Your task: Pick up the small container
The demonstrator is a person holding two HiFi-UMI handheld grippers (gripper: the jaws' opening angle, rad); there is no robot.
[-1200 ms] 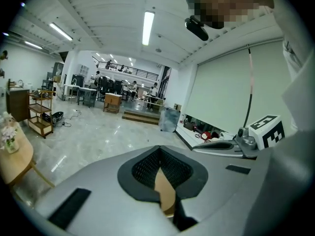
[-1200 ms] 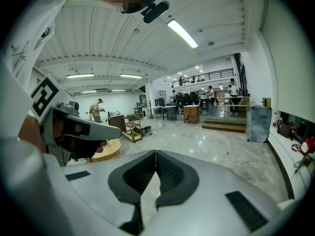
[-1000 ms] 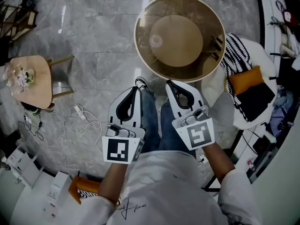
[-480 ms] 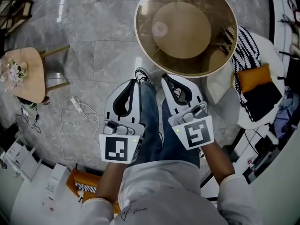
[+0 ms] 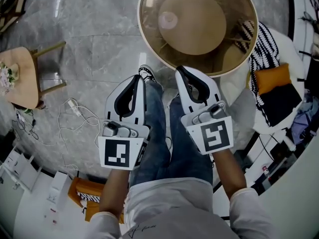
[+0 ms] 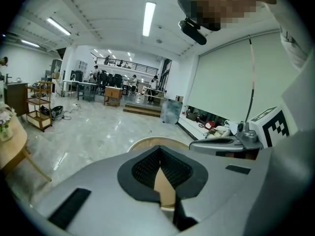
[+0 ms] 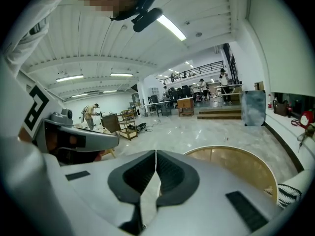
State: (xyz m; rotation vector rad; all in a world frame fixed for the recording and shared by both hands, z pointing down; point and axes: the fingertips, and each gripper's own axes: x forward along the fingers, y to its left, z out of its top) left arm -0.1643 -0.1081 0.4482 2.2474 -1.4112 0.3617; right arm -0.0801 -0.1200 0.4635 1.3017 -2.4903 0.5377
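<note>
Your left gripper [image 5: 140, 78] and right gripper [image 5: 180, 70] both hang in front of you with their jaws pressed together and nothing between them; each gripper view shows the ribbed pads meeting at the tips. They sit side by side above your jeans [image 5: 155, 133], apart from each other, pointing toward the round table [image 5: 143, 41].

That table has a tinted glass top in a pale wooden rim, with a round wooden disc showing under the glass. The small container [image 5: 168, 19], pale and round, lies toward the table's left half, over the disc's left edge, well clear of both grippers. Whether it rests on the glass or beneath it you cannot tell.

The floor [image 5: 99, 44] is glossy grey marble-look tile. To your left stands a small wooden side table [image 5: 25, 86] with flowers on it, and a white cable [image 5: 75, 114] loops across the tiles. To your right lie black-and-white striped fabric [image 5: 264, 46] and an orange cushion [image 5: 271, 78]. The gripper views open onto a large white hall with a ceiling strip light [image 6: 149, 17], a drawn roller blind [image 6: 226, 82], and people at distant desks.
</note>
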